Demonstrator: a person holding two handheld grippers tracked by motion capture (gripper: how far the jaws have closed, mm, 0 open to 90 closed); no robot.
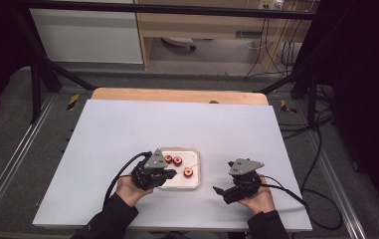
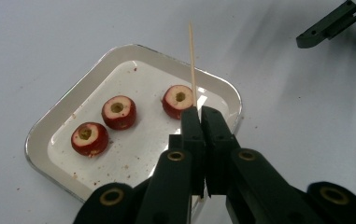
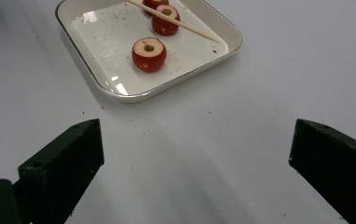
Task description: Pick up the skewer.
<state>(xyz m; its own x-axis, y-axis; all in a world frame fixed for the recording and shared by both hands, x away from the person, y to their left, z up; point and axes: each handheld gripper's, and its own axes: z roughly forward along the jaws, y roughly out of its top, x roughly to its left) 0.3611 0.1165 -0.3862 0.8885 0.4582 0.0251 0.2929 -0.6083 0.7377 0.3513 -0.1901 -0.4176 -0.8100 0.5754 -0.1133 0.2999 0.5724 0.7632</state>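
Three cored fruits [image 2: 118,112] lie in the tray [image 2: 63,105], on the table [image 1: 107,134].

Glossy white ceramic-look tray [image 2: 73,100] w/ metallic rim, thin wooden skewer [image 2: 192,60], matt table [image 1: 127,129], matt black plastic gripper [image 2: 199,114]

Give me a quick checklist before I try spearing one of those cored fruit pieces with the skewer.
1. Skewer clamped in left gripper: ok, jaws closed on it.
2. Right gripper free to steady a piece: ok, jaws wide open, holding nothing.
3. Three fruit pieces core hole up in the tray: ok.
4. Skewer tip lined up with a hole: not ok, it points past the tray.
5. Tray flat on the table: ok.
6. Skewer tip sharp: cannot tell.
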